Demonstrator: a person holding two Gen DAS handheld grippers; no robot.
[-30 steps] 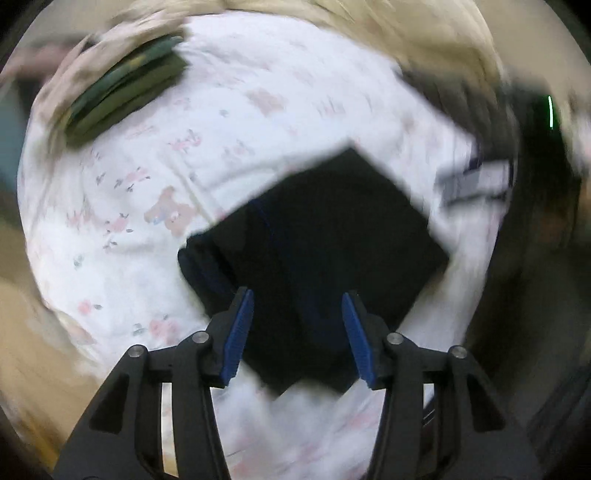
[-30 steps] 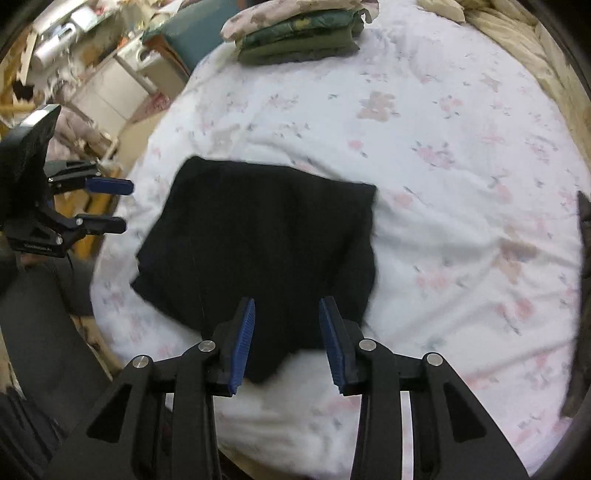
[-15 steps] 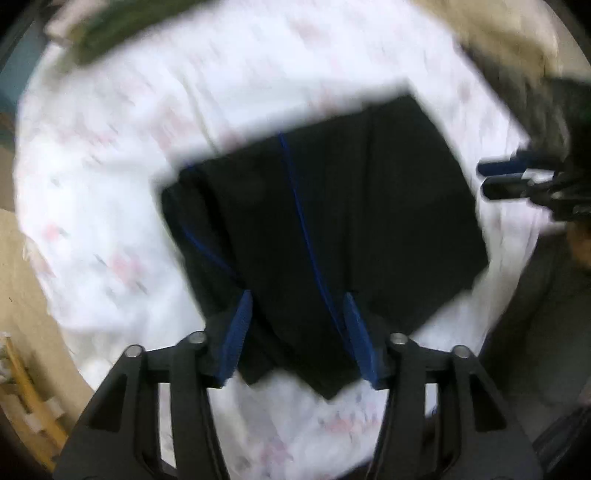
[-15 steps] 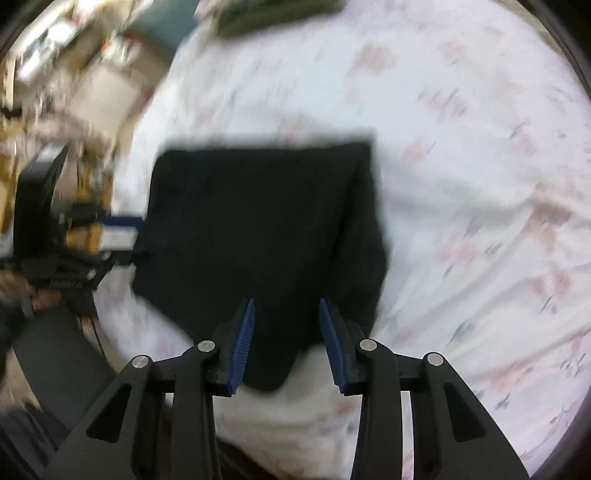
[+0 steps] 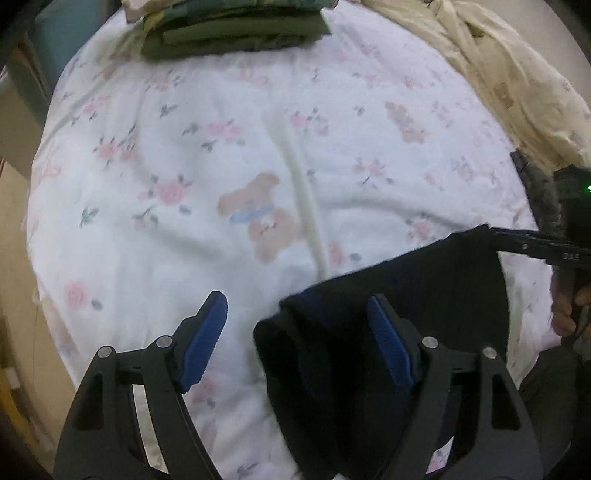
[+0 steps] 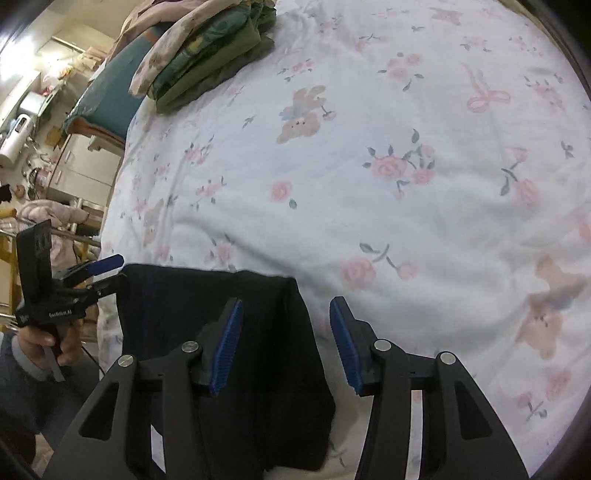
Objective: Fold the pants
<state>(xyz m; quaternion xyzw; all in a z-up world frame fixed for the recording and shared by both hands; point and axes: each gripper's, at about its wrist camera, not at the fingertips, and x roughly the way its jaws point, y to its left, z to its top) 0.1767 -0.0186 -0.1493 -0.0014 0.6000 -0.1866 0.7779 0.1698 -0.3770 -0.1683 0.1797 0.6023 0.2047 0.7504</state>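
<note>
One floral bed; one folded pants; two tongs agape.

Two fisheye views, each mounted behind a handheld gripper, look forward and down along its blue-padded fingers across a bed's floral bear-print sheet from the near edge. The left wrist view faces the bed's middle, its left gripper low in frame and close above the dark folded pants. The right wrist view angles leftward, with the right gripper in the foreground. Both share the pants, the sheet and the stack of folded green clothes at the far edge, and each catches the other gripper at its margin.
</note>
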